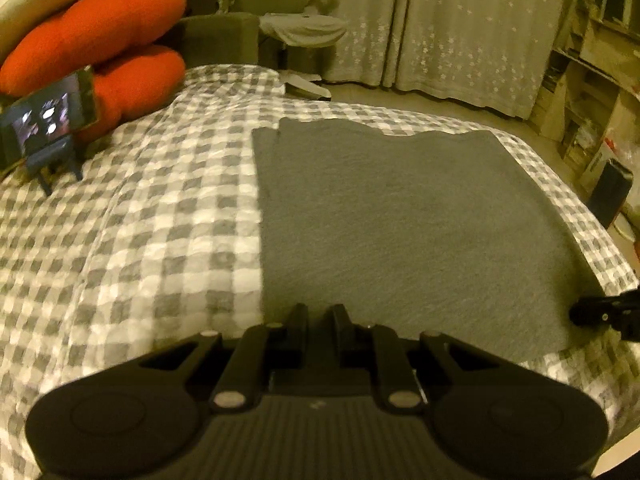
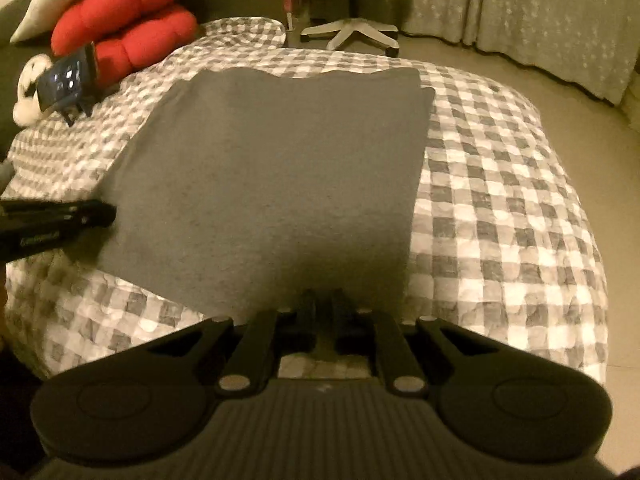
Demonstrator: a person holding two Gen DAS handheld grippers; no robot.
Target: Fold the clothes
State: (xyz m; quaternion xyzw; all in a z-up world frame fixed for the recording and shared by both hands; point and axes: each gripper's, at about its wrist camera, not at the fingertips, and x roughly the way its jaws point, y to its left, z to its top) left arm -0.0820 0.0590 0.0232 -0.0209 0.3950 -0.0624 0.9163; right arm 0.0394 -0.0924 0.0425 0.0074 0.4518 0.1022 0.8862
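Left wrist view: grey garment (image 1: 400, 216) lies flat on the checked bedspread (image 1: 132, 216), a layered rectangle. Left tongs (image 1: 319, 312) at its near-left corner, right tongs (image 2: 320, 296) at near-right; both pressed nearly together, grip unclear. Garment stretches toward 12 o'clock. Any further fold wants corners lifted level.
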